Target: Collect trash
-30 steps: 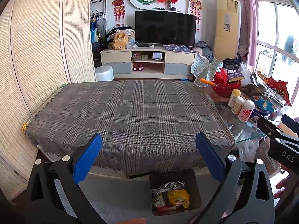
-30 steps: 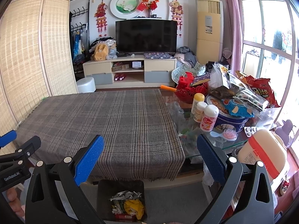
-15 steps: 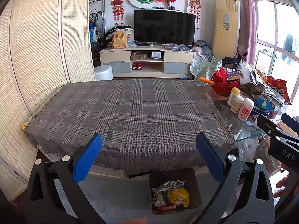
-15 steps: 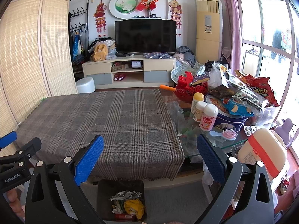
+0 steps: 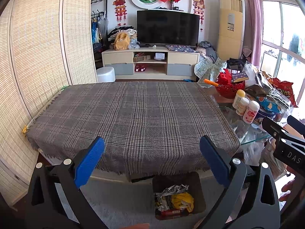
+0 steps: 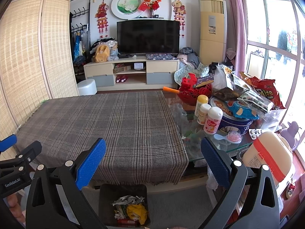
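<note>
Little change vs 1 s ago. Left tool point(image 5: 152, 156) eased back a touch: worktop point(image 5: 133, 114) near edge sits slightly higher in its view, and the trash bin point(image 5: 200, 181) likewise. Right tool point(image 6: 153, 157) view shifted barely. Both tools' blue pads same wide gap, empty.

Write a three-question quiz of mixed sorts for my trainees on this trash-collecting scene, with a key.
1. True or false: the left gripper holds a crumpled wrapper.
2. Where is the trash bin? A) on the plaid cloth B) on the floor at the table's near edge C) beside the TV
3. Fill in: the plaid cloth carries ___ loose trash.

Key: 1 false, both grippers, right gripper too, are open and empty. 2 B. 3 no.
</note>
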The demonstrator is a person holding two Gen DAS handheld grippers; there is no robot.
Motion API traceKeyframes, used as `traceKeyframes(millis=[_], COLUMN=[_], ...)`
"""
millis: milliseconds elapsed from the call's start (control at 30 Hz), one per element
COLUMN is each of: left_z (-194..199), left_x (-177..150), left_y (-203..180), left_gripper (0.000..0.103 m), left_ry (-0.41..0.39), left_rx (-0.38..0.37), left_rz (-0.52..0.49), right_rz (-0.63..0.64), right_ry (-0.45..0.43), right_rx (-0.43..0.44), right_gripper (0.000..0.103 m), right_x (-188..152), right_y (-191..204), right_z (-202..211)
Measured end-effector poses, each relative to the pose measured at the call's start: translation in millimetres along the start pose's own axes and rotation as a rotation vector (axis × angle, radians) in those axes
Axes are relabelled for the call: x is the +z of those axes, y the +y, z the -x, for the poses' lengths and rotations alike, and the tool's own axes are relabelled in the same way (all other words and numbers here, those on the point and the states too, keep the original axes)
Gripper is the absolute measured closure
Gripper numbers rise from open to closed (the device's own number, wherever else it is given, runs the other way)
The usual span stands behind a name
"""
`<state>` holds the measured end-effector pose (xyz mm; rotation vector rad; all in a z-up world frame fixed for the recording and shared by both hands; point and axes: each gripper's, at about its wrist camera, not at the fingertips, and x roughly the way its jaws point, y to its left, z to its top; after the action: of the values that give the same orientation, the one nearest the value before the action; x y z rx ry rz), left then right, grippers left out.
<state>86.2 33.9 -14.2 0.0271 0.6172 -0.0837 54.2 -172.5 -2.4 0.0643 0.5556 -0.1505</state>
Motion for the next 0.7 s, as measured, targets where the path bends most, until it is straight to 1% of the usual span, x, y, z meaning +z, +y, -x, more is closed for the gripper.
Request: traceKeyframes(millis=[700], left_z=[2.5], left_x=[-0.7], left_y=[-0.7], left_gripper=[0.008], left_ry=[-0.005], left_rx=[-0.001], left_rz=[-0.005], right_rz=[-0.001], right_ry=[-0.002], right_rx=[-0.003], right_gripper=[0.003], right_x=[-0.2], right_y=[1.5], right_z=[-1.9])
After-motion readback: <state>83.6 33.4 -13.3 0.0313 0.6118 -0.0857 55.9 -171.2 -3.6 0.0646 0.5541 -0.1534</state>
